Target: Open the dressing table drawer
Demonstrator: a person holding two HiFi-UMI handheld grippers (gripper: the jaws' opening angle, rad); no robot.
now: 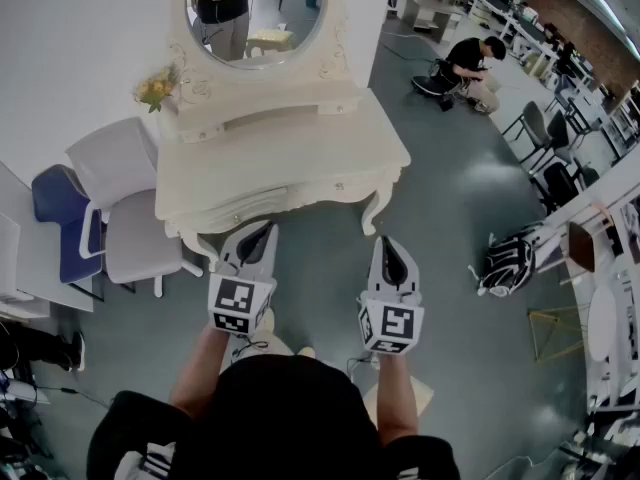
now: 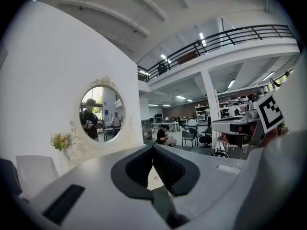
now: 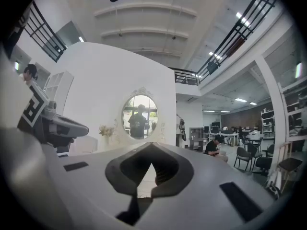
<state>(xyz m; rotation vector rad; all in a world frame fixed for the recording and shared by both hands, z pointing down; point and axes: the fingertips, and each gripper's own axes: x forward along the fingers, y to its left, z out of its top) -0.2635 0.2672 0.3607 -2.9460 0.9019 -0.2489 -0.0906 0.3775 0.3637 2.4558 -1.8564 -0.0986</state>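
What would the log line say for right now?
left gripper: shut, empty | right gripper: shut, empty | drawer: closed, untouched

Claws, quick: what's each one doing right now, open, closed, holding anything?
Left claw: closed, tips together, holding nothing.
Right claw: closed, tips together, holding nothing.

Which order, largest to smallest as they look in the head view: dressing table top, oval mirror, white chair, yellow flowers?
1. dressing table top
2. white chair, nearer the camera, so its rank is unsure
3. oval mirror, cut by the frame edge
4. yellow flowers
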